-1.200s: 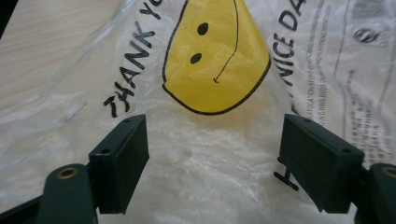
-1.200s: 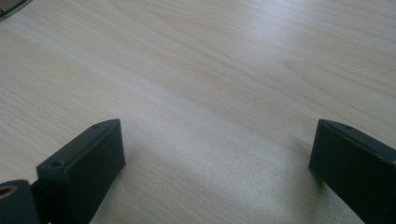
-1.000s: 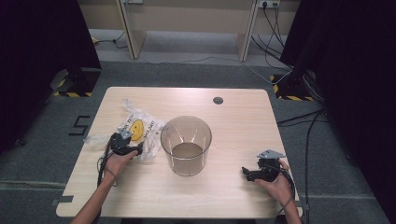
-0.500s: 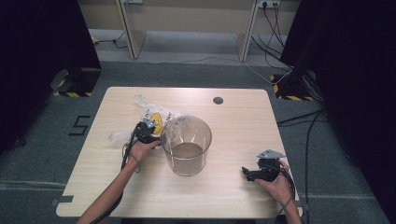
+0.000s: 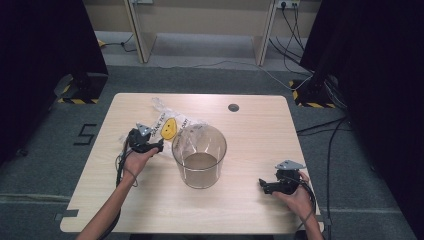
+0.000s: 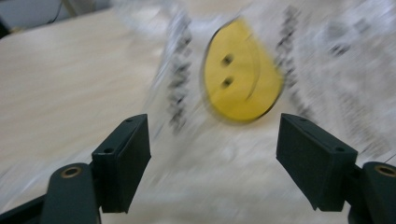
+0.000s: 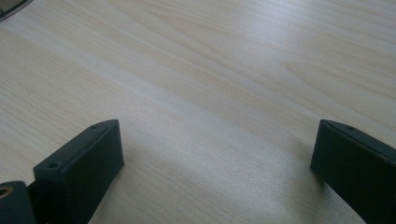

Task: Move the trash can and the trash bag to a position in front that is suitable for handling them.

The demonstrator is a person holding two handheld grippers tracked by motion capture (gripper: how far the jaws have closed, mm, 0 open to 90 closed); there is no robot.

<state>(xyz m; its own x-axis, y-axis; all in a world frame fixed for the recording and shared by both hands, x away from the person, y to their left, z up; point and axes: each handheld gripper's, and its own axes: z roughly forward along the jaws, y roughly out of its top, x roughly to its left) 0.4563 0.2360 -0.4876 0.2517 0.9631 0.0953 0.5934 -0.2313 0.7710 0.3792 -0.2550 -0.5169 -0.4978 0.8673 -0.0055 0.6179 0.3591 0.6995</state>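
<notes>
Compared with the earlier high-view frames, the left gripper [image 5: 159,145] has travelled from the lower left of the table up and toward the centre, and now sits at the left-centre of the frame, beside the clear container [image 5: 199,156]. The plastic bag [image 5: 172,125] has shifted with it: it lay bunched at the left of the container, and it now spreads behind the container's left rim, toward the upper centre of the tabletop. The right gripper [image 5: 264,185] has stayed where it was, at the lower right.

Nearest in the high view, the person's 2 forearms enter from the bottom edge. The right gripper rests low over the bare table [image 7: 196,70] with its jaws wide apart and nothing between them. In the left gripper view the jaws also stand wide apart; the bag's yellow smiley print [image 6: 240,77] lies ahead of them, blurred, and the pads do not press on the film.

The bag looks very light, soft and limp, likely slippery, and it will crumple or tear rather than hold a shape. A pinch on a gathered fold or the crumpled edge near the left gripper should hold better than a flat, taut patch. Farther back, a small dark disc [image 5: 233,107] sits near the table's far edge.
</notes>
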